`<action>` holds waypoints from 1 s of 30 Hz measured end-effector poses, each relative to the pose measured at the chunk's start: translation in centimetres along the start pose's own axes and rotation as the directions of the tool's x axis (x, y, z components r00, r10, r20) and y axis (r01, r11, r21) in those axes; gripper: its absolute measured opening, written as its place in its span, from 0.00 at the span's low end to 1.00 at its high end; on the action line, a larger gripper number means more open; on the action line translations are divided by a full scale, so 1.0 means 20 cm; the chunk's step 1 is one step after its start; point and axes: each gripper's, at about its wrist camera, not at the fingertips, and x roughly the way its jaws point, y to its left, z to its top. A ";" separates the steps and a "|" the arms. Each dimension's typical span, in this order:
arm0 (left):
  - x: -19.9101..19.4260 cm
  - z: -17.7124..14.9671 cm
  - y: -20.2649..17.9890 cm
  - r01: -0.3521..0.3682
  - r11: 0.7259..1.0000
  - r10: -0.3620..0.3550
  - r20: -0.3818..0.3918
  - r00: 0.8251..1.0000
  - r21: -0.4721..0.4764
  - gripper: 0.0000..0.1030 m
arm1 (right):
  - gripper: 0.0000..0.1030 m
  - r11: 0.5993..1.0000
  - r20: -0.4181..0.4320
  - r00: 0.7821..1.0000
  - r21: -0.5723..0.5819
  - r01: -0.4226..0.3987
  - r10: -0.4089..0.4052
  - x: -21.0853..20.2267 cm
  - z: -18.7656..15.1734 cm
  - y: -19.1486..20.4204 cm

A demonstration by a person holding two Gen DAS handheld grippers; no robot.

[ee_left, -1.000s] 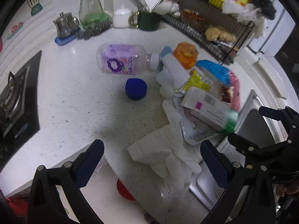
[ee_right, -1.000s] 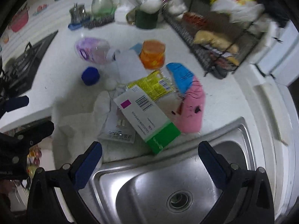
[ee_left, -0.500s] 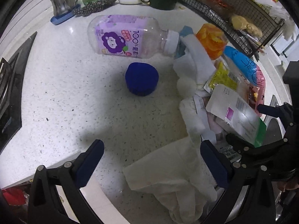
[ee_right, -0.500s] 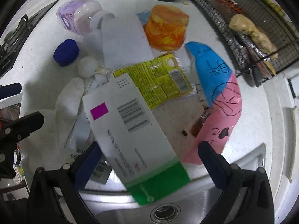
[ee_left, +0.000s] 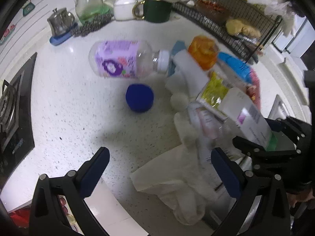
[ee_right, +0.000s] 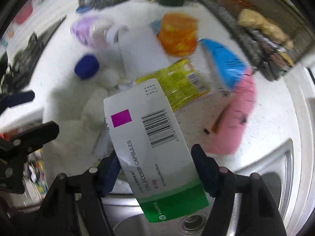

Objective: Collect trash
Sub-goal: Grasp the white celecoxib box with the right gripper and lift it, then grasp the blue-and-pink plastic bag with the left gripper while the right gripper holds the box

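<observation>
While the right gripper [ee_right: 157, 169] closes on the capsule box [ee_right: 155, 147] at lower centre, the left gripper [ee_left: 160, 169] stands apart, empty.

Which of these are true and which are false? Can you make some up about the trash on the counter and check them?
1. The right tool has the white and green box between its fingers. True; its jaws are closing.
2. The purple bottle stands upright. False; it lies on its side.
3. The blue cap sits alone on the counter. True.
4. The left tool holds the cap. False; it is open and empty.
</observation>
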 end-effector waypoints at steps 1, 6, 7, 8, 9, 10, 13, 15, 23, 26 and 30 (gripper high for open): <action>-0.02 0.02 -0.01 0.007 1.000 -0.007 0.007 1.000 0.000 0.99 | 0.66 0.999 0.028 1.000 0.036 0.005 -0.006 -0.08 -0.01 -0.02; -0.08 0.12 -0.12 0.044 0.999 -0.045 0.036 0.998 0.016 0.99 | 0.66 0.977 0.120 0.991 0.211 0.035 -0.062 -0.39 -0.07 -0.18; -0.08 0.15 -0.15 0.054 0.998 -0.055 0.042 0.998 0.026 0.99 | 0.66 0.970 0.132 0.989 0.240 0.039 -0.073 -0.43 -0.08 -0.21; -0.09 0.18 -0.20 0.062 0.997 -0.064 0.048 0.997 0.038 0.99 | 0.66 0.957 0.149 0.984 0.285 0.051 -0.097 -0.49 -0.10 -0.27; -0.09 0.20 -0.25 0.070 0.996 -0.073 0.054 0.996 0.052 0.99 | 0.66 0.949 0.158 0.981 0.310 0.061 -0.114 -0.48 -0.14 -0.27; -0.07 0.22 -0.30 0.076 0.995 -0.080 0.056 0.995 0.066 0.99 | 0.66 0.936 0.165 0.977 0.344 0.074 -0.137 -0.54 -0.15 -0.31; -0.02 0.29 -0.42 0.098 0.989 -0.103 0.042 0.994 0.107 0.99 | 0.66 0.902 0.168 0.966 0.417 0.111 -0.196 -0.54 -0.18 -0.37; 0.01 0.33 -0.49 0.111 0.987 -0.116 0.033 0.993 0.114 0.99 | 0.66 0.881 0.166 0.963 0.458 0.116 -0.213 -0.50 -0.18 -0.45; 0.20 0.49 -0.72 0.161 0.980 -0.158 -0.032 0.987 0.113 0.99 | 0.66 0.805 0.145 0.948 0.574 0.151 -0.282 -0.46 -0.24 -0.72; 0.30 0.52 -0.77 0.158 0.980 -0.153 -0.051 0.987 0.120 0.99 | 0.66 0.791 0.133 0.948 0.591 0.159 -0.290 -0.40 -0.21 -0.78; 0.45 0.54 -0.82 0.129 0.984 -0.119 -0.086 0.989 0.121 0.99 | 0.66 0.779 0.118 0.950 0.606 0.163 -0.291 -0.34 -0.23 -0.87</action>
